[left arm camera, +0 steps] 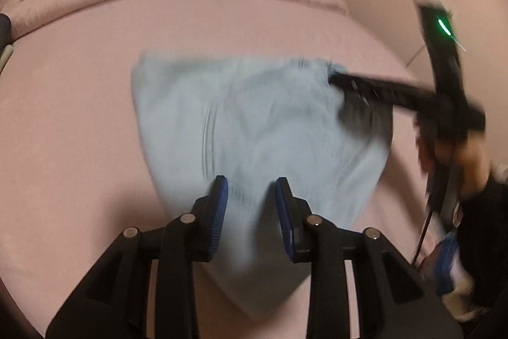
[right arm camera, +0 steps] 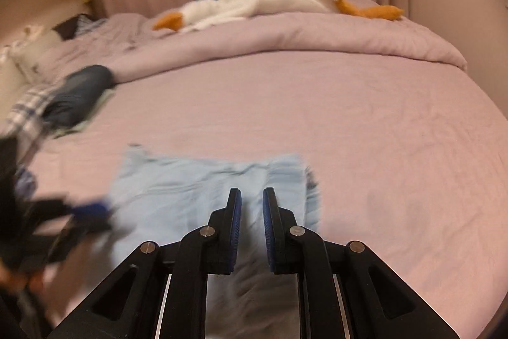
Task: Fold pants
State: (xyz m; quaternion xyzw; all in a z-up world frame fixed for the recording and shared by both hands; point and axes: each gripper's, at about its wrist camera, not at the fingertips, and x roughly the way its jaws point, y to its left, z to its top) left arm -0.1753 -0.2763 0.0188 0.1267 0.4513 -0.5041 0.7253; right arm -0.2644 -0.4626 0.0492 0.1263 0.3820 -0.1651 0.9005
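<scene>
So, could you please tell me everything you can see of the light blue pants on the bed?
The light blue pants are soft, denim-like cloth, folded into a compact, slightly rumpled bundle lying flat on the pink sheet. A stitched seam runs along one side. The left gripper hovers over the near edge, jaws apart; the right gripper reaches over the far corner. Blur hides finer detail.

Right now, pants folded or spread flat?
Folded. The pants lie on the bed as a compact, roughly square light-blue stack with layered edges at the far right corner, no separate legs showing. Blur hides how many folds.
</scene>
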